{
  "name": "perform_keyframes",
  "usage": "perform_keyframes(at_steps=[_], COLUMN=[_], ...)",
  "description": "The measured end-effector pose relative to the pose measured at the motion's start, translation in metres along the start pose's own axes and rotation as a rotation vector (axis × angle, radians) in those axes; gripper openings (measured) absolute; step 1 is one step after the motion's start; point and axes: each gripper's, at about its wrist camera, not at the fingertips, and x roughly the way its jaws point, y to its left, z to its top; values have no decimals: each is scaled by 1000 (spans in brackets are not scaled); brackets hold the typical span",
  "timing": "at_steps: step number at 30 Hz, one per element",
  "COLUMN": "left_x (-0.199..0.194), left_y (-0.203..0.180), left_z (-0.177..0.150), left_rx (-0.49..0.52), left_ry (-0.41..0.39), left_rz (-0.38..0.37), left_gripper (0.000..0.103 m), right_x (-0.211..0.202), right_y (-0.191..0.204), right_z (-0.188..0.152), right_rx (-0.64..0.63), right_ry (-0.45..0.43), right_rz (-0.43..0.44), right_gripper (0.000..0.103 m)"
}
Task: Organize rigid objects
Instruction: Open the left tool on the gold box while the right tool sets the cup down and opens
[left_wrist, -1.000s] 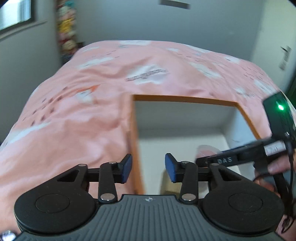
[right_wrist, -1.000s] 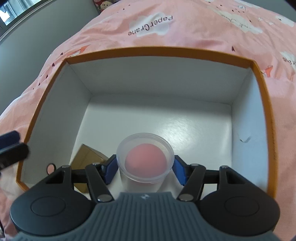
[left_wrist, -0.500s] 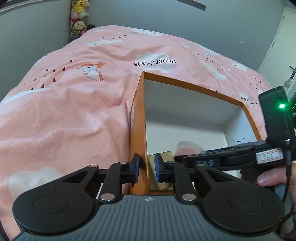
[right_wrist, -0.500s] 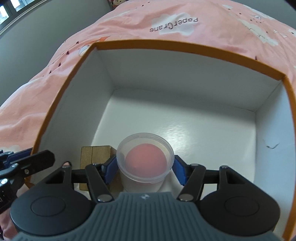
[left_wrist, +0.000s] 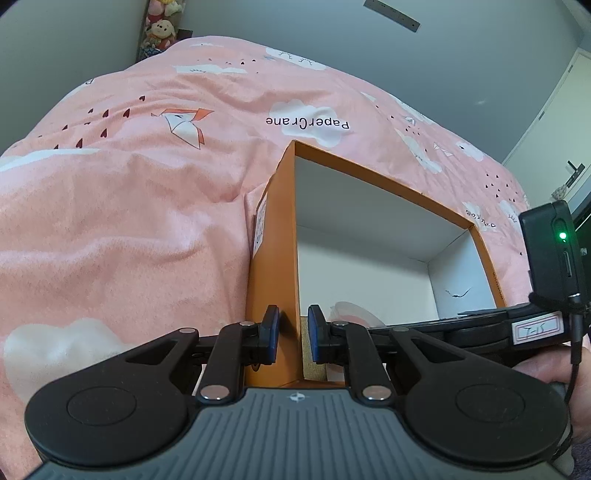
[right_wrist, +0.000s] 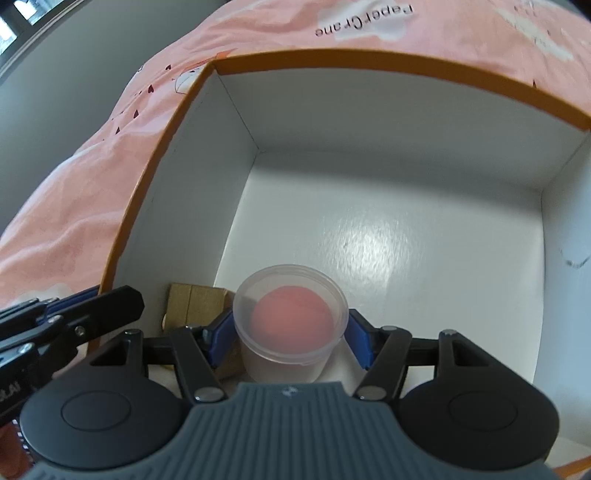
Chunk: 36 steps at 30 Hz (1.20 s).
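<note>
the left gripper (left_wrist: 291, 338) pinches the thin orange wall of the white-lined cardboard box (left_wrist: 271, 266), pads tight on both faces. the right gripper (right_wrist: 291, 341) clasps a round frosted plastic cup (right_wrist: 290, 321) with a pink ball (right_wrist: 291, 319) inside, held low in the box beside a small brown carton (right_wrist: 194, 302), and beyond lies the soft pink bedspread (left_wrist: 129, 221).

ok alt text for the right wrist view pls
The right tool grips a clear plastic cup with a pink ball inside, held low in an orange box with white walls. A small cardboard piece lies on the box floor beside it, and the left tool is at the box's left wall.
</note>
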Motion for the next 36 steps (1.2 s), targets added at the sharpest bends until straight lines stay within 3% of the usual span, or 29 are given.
perform_keyframes(at_steps=[11,14,18,24,26,32,36], left_x=[0,0,0,1,2,0,-10], left_y=[0,0,-1,-2,-1,-5,-12], left_z=[-1,-1,-1,-1,-1,-2,-6], left_rx=[2,1,1,6,4,24,52], left_ry=[6,6,9,12,12,6,-46], left_rz=[3,4,6,19,20,33,74], left_gripper=[18,18,18,18,18,18,18], right_x=[-12,-16,-16,-7,-6,-7,-13], right_y=[-12,-8,-8,-24,-28,-33,-21], right_z=[-1,-2,-3,-12,-16,-16,-18], right_rx=[70,42,44,183,224,237,138], right_ry=[42,23,13,79,64,59,19], right_rz=[126,112,65,91,112,136,85], right_gripper=[66,65,39,38,36,36,41])
